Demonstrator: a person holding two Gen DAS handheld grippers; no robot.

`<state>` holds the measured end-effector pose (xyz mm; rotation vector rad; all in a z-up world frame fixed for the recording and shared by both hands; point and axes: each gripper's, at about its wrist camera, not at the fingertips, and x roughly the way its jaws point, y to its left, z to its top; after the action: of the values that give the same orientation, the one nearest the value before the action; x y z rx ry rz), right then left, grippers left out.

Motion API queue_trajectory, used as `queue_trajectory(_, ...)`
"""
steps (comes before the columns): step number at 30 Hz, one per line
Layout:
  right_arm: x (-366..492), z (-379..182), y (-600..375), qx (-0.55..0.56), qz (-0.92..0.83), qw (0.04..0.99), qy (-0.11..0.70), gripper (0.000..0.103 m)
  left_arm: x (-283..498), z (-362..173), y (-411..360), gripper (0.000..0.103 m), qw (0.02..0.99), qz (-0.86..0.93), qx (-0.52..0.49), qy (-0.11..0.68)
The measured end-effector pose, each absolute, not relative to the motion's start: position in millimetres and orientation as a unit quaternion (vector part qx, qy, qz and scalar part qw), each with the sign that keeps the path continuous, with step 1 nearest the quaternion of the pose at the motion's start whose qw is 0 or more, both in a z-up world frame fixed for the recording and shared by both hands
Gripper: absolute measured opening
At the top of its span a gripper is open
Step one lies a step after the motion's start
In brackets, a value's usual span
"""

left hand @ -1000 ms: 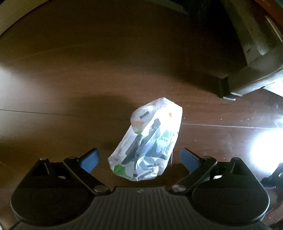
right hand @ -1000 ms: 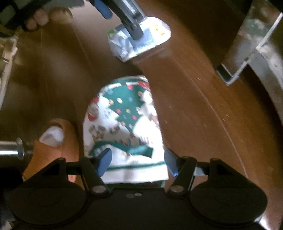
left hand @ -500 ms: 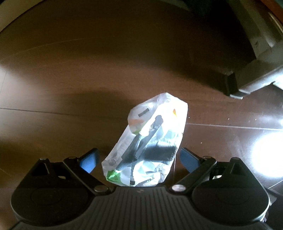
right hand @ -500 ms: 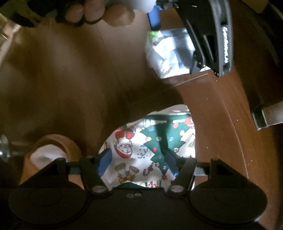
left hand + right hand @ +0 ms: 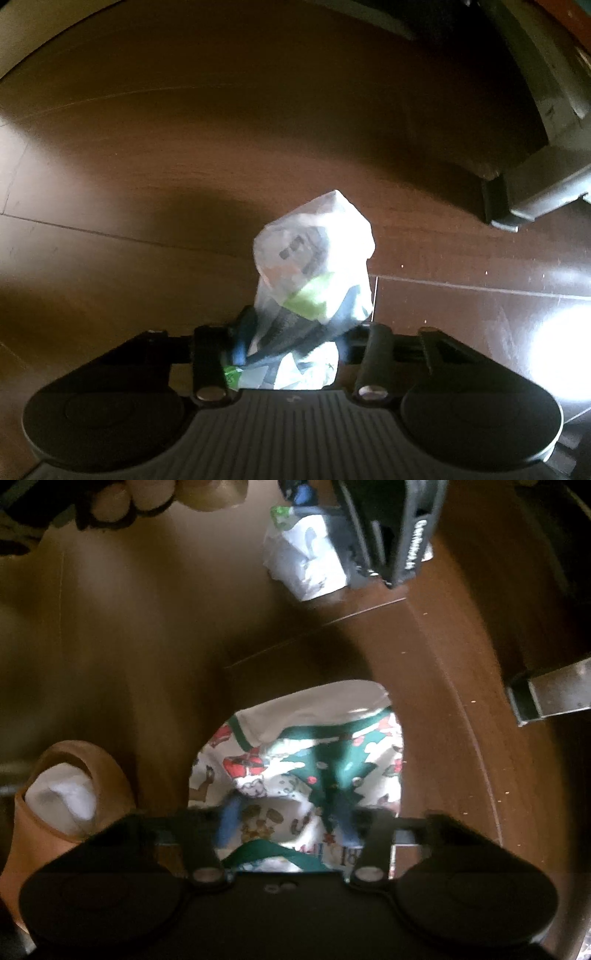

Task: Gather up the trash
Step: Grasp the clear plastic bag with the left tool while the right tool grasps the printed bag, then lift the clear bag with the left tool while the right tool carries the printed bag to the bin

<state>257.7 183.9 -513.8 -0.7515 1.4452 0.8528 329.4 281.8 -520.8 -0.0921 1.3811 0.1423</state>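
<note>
A crumpled clear plastic bag (image 5: 314, 251) with green and dark print sits on the dark wood floor (image 5: 184, 147). My left gripper (image 5: 293, 332) points down at it, its jaws closing and its blue pads pinching the bag's near end. In the right wrist view a paper napkin (image 5: 314, 746) with a Christmas tree print bunches up between the closing jaws of my right gripper (image 5: 288, 819). The same plastic bag (image 5: 310, 565) shows at the top of that view, under the left tool's black body (image 5: 399, 528).
A foot in an orange slipper (image 5: 62, 797) with a white sock stands just left of the napkin. A person's fingers (image 5: 155, 498) hold the left tool. A grey furniture leg (image 5: 535, 199) stands at the right, its foot (image 5: 546, 694) also seen beside the napkin.
Both grippers have closed from wide open onto their items. The bag is now squeezed and stood up, and the napkin has buckled upward. The right gripper has come lower over the napkin.
</note>
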Motion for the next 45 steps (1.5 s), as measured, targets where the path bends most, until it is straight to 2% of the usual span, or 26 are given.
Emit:
queue_trajectory(1,260.0,-513.1,181.4,-0.322,0.362,0.607,0.63,0.006,329.0,-519.5,283.2,0.03,0.768,0.068,-0.049,0.634)
queue_trajectory(2,264.5,-512.2,177.7,-0.311,0.358,0.608,0.637,0.005,328.5,-518.0,285.1,0.022,0.768,0.072,-0.058,0.633)
queue_trajectory(5,275.9,-506.6,166.3,-0.292,0.341,0.616,0.647,0.002,327.7,-513.2,286.5,0.011,0.766,0.083,-0.079,0.633)
queue_trajectory(12,292.5,-463.0,126.3,-0.242,0.305,0.657,0.645,0.001,315.5,-490.8,290.0,0.009,0.772,0.092,-0.106,0.62)
queue_trajectory(18,291.0,-406.7,91.6,-0.215,0.271,0.698,0.627,0.001,295.0,-437.6,292.1,0.009,0.786,0.098,-0.122,0.598)
queue_trajectory(26,271.4,-300.6,47.5,-0.184,0.237,0.755,0.583,0.001,271.1,-340.7,298.3,0.009,0.818,0.103,-0.141,0.548)
queue_trajectory(45,175.2,-63.9,-1.3,-0.107,0.209,0.878,0.416,0.001,209.3,-53.9,247.6,0.009,0.917,0.103,-0.094,0.374)
